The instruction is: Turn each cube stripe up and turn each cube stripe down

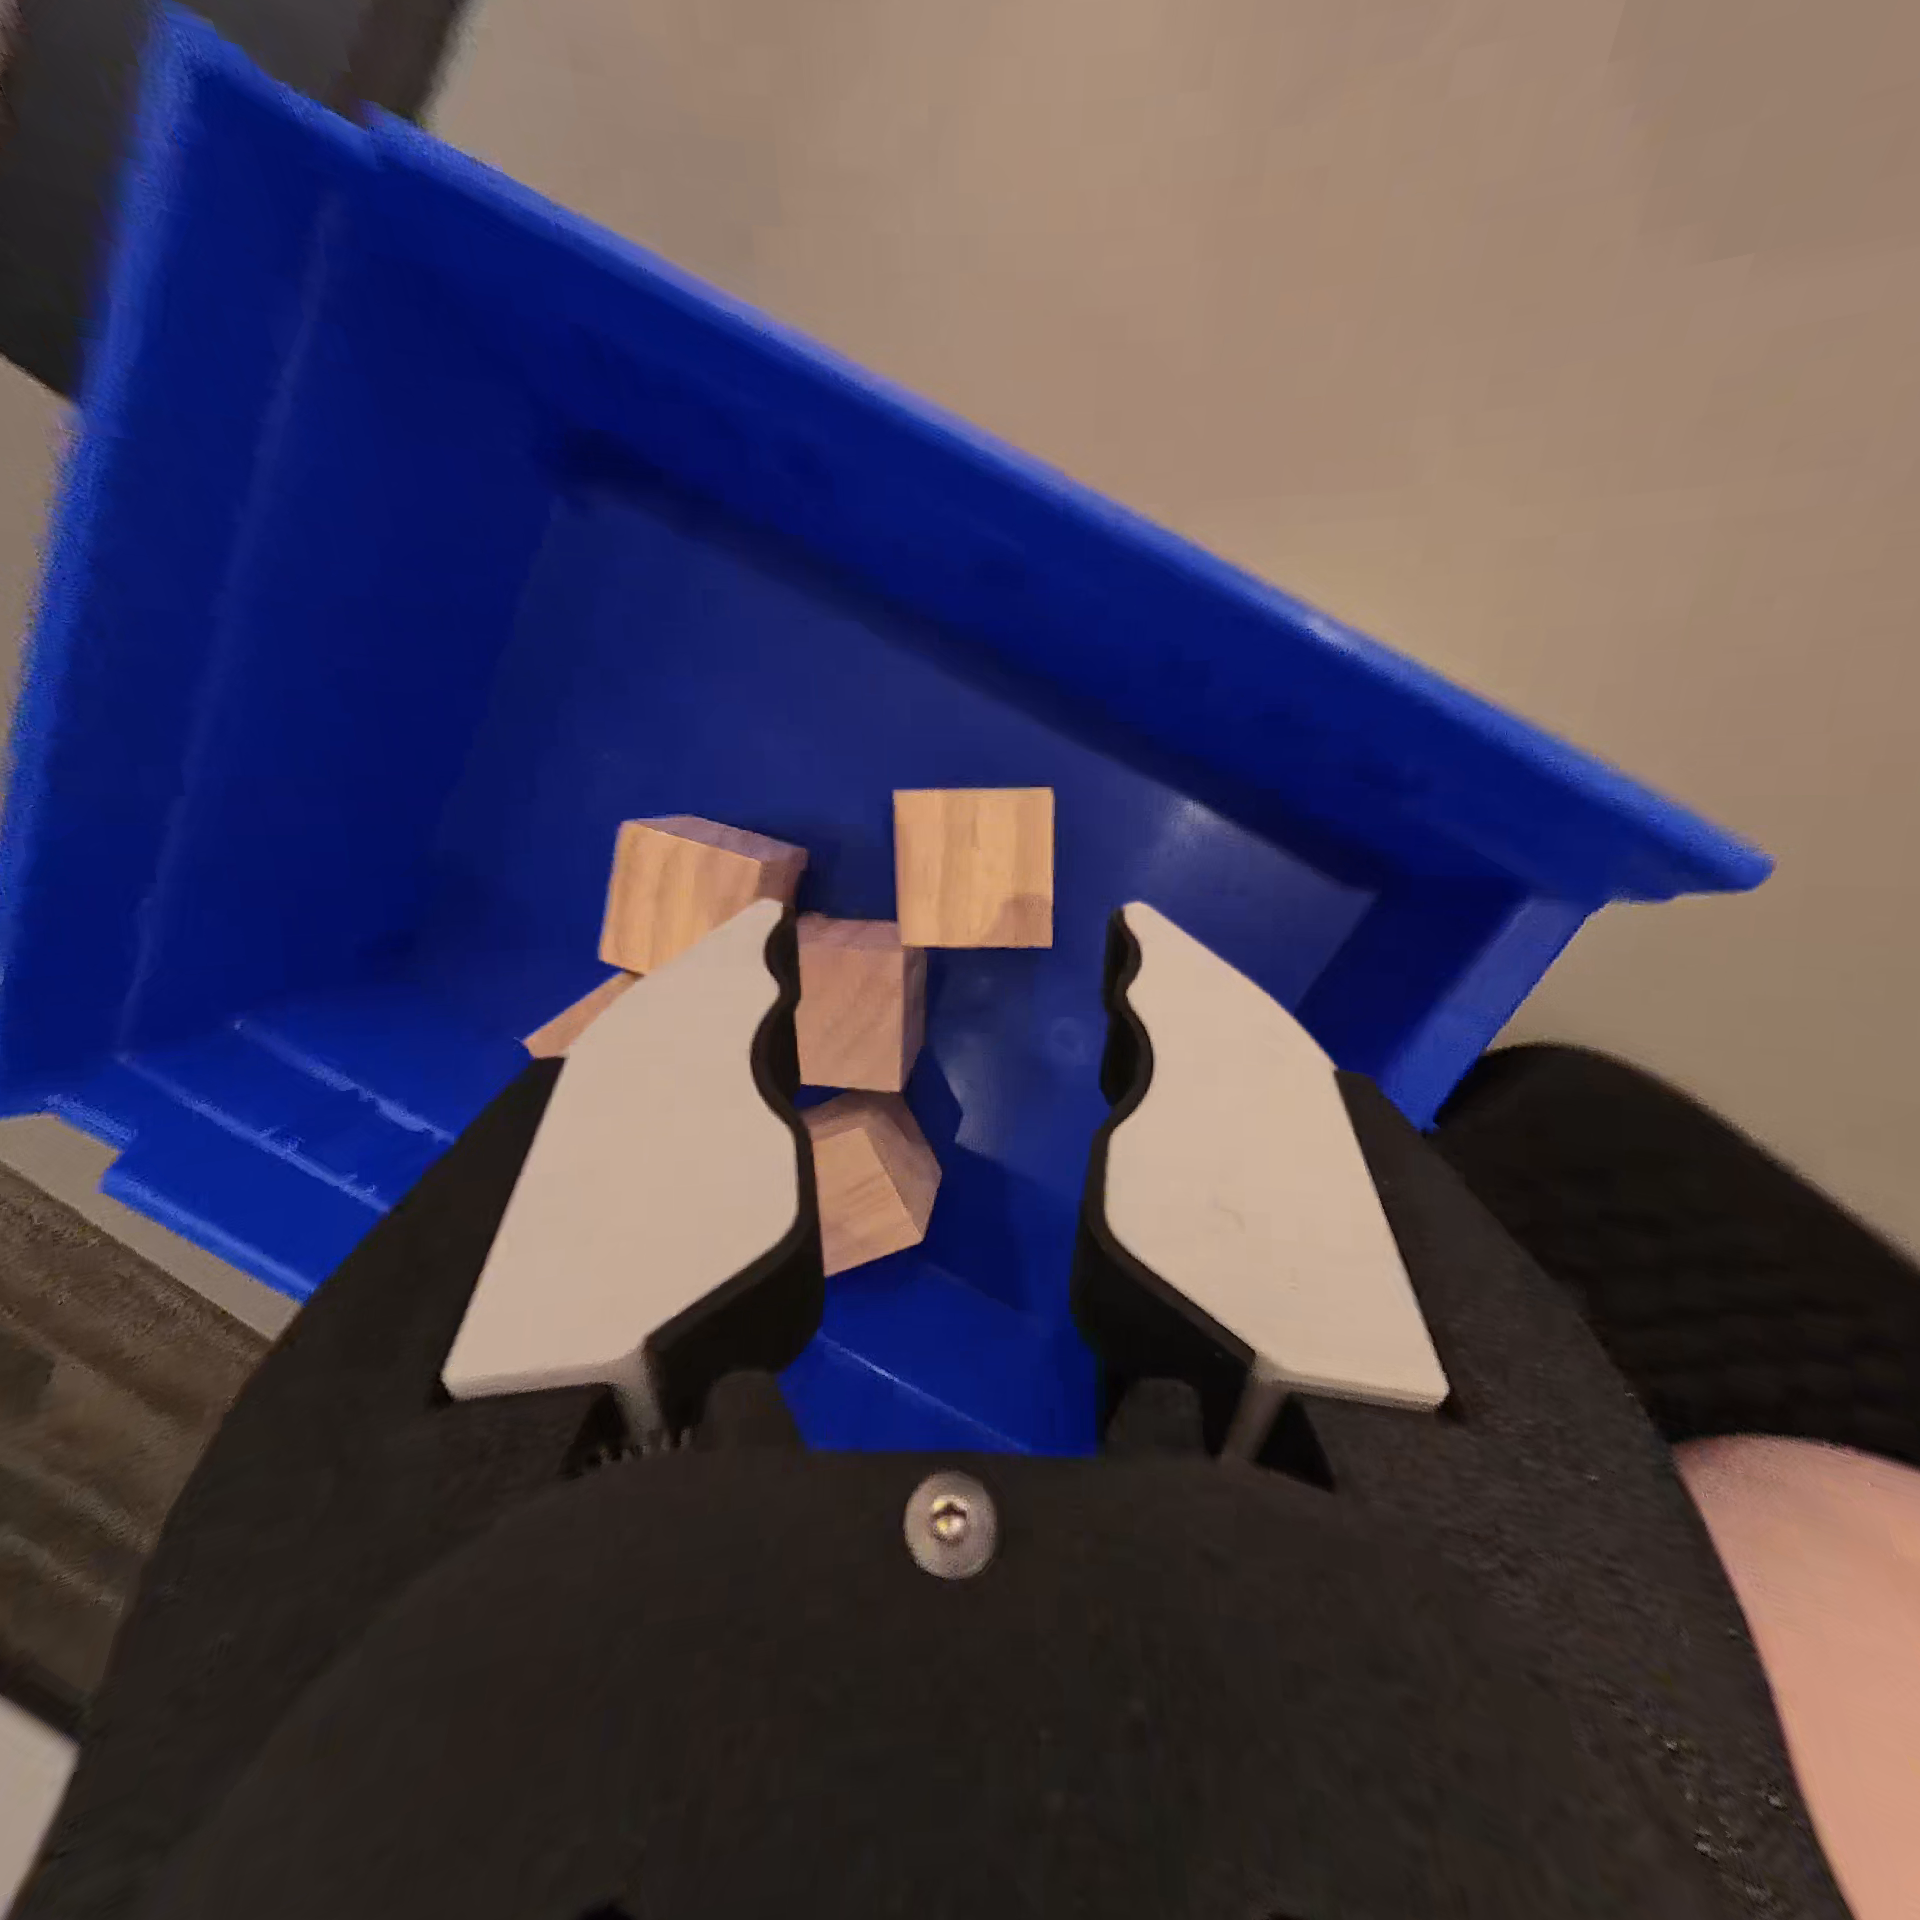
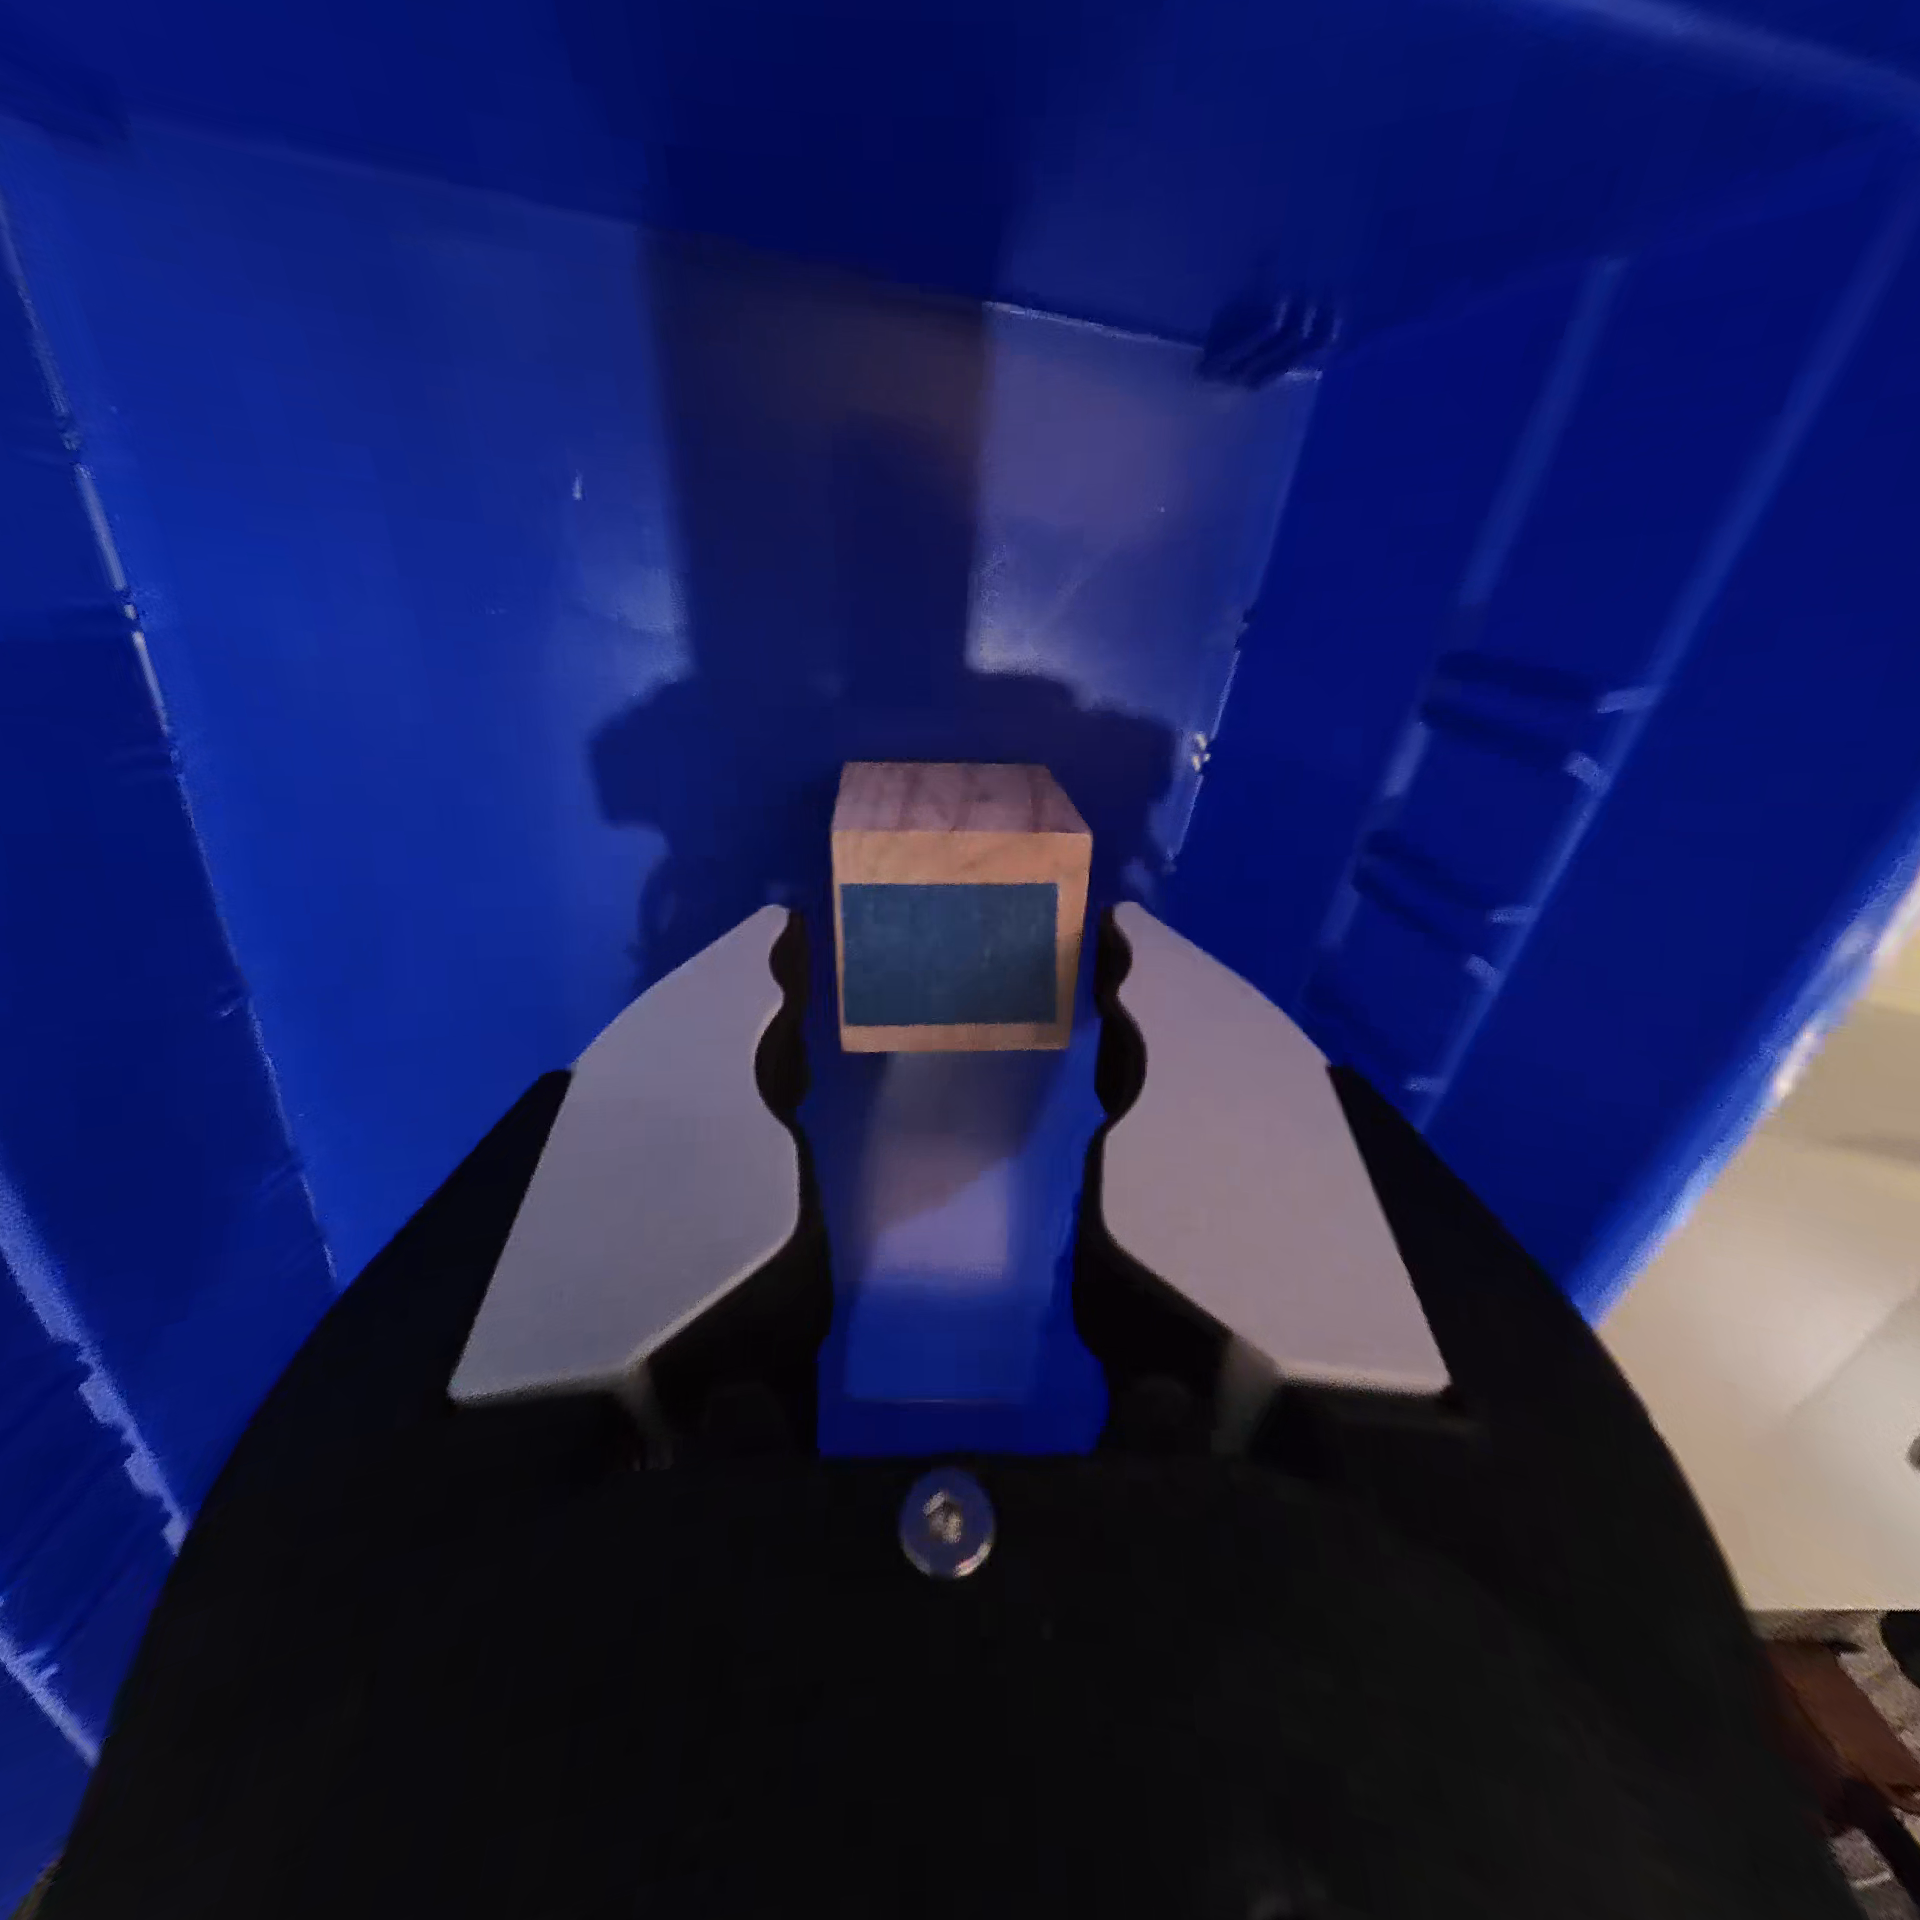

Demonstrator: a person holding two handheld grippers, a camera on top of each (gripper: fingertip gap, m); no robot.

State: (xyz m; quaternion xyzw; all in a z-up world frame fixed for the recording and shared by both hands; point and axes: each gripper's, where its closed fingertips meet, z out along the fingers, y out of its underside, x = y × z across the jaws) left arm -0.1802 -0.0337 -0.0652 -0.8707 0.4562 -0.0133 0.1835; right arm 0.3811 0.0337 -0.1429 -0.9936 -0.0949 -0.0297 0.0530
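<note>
Right gripper (image 2: 948, 971) inside blue bin (image 2: 416, 623); jaws spread, striped cube (image 2: 961, 914) between them, gaps both sides, stripe facing camera

Left gripper (image 1: 948, 971) jaws spread, empty, over plain-faced cubes (image 1: 971, 868) clustered in bin (image 1: 416, 520), no stripe visible

Judgement: most turning left

The left tongs (image 1: 945, 971) are seen from behind, with both grey fingers (image 1: 665, 1122) spread wide and a clear gap kept between the wavy black pads. Nothing is pressed between those pads. A black sleeve (image 1: 1714, 1247) and part of a bare forearm (image 1: 1829, 1662) are seen at the right edge of the left wrist view. The right tongs (image 2: 945, 971) are held level and pointed straight ahead, the fingers (image 2: 1236, 1132) likewise parted. A narrow gap is left on each side between the pads and what stands between them, so no grasp is made.
</note>
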